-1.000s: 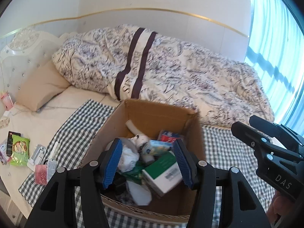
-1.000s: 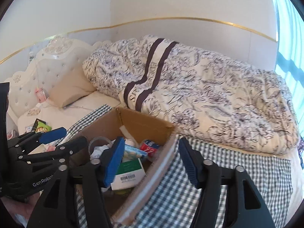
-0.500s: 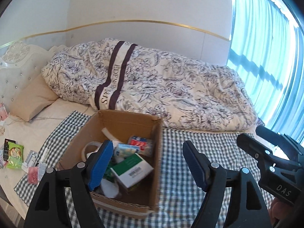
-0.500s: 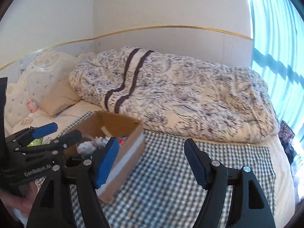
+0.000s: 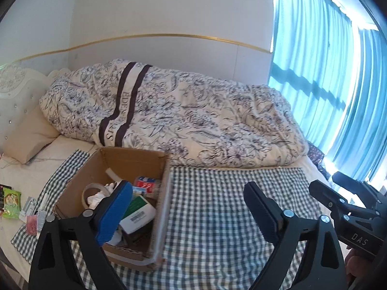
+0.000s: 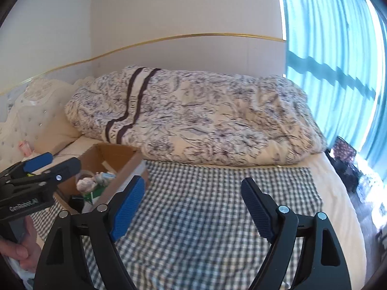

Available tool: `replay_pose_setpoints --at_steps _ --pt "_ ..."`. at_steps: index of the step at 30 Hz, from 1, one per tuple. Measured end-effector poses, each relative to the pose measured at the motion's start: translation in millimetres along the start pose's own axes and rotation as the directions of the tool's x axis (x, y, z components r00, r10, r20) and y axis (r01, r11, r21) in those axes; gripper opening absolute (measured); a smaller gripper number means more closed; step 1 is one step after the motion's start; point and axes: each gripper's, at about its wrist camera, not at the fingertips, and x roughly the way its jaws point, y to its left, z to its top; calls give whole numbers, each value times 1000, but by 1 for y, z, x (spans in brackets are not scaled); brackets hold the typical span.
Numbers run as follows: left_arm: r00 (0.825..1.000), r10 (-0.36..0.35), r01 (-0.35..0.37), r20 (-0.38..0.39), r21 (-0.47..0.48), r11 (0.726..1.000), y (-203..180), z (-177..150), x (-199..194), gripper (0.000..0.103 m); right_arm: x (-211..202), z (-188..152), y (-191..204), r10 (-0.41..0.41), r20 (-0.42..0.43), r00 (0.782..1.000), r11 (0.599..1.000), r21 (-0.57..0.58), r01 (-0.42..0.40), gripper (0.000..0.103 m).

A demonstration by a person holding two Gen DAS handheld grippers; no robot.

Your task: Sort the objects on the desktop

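Presently: box on checked cloth, left end, filled with sundries. Left gripper over box's right wall, jaws wide, empty. Right gripper right of box, likewise.

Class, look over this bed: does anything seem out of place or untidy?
Yes. Small packets lie scattered on the sheet left of the cardboard box, outside it. The box's contents are jumbled, and the floral duvet is bunched against the wall.

Both wrist cameras look down across the checked cloth toward the duvet; the left view sits nearer the cardboard box, which both share.
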Motion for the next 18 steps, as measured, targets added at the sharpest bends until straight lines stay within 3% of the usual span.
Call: replay_pose_setpoints --at_steps 4,18 --pt "1000 -23 23 11 28 999 -20 -1 -7 103 -18 -4 -22 -27 6 1000 999 33 27 83" --pt "993 -110 107 29 102 989 -90 -10 -41 103 -81 -16 -68 -116 49 992 992 62 113 92"
